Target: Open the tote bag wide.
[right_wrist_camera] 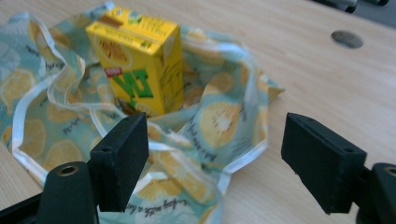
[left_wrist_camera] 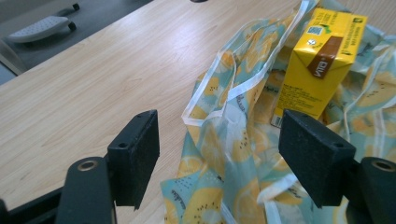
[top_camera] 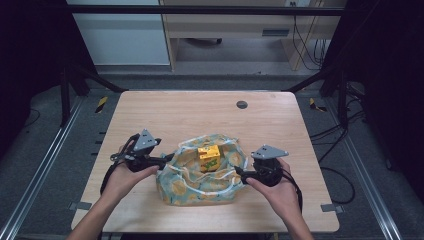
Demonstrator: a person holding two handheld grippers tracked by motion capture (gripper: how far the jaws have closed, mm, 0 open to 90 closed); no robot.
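1. Black jaws of my left gripper (left_wrist_camera: 217,154) rise from the bottom of the left gripper view, standing wide apart, pads pressing on nothing; crumpled bag cloth lies in the gap between them, not pinched.
2. Same in the right gripper view: my right gripper (right_wrist_camera: 226,158) has both jaws spread, with a fold of the bag and bare wood showing between them, nothing clamped.
3. Lemon-print bag (top_camera: 200,175), teal with white trim, lies slumped open on the wooden table (top_camera: 165,112), lower centre of the high view.
4. Yellow drink carton (top_camera: 208,157) stands upright inside the bag, roughly mid-frame in the high view; cloth bunched around its base.
5. Left gripper view: carton (left_wrist_camera: 322,60) sits upper right, just above and behind the right-hand jaw; bag (left_wrist_camera: 233,140) fills centre to right, its white edge running up the middle.
6. Right gripper view: carton (right_wrist_camera: 137,65) sits upper left, green lettering facing me; bag (right_wrist_camera: 219,116) spreads from the left edge to centre.
7. High view: left gripper (top_camera: 167,159) at the bag's left edge, tips right at the cloth, can't tell if touching. Right gripper (top_camera: 239,172) at the bag's right edge, same story.
8. Left hand (top_camera: 122,177) lower left of the bag, right hand (top_camera: 277,192) lower right, both wrapped round the gripper bodies.
9. Round dark cap (top_camera: 242,104) set in the table top, upper centre, well apart from the bag; also upper right in the right gripper view (right_wrist_camera: 347,38).
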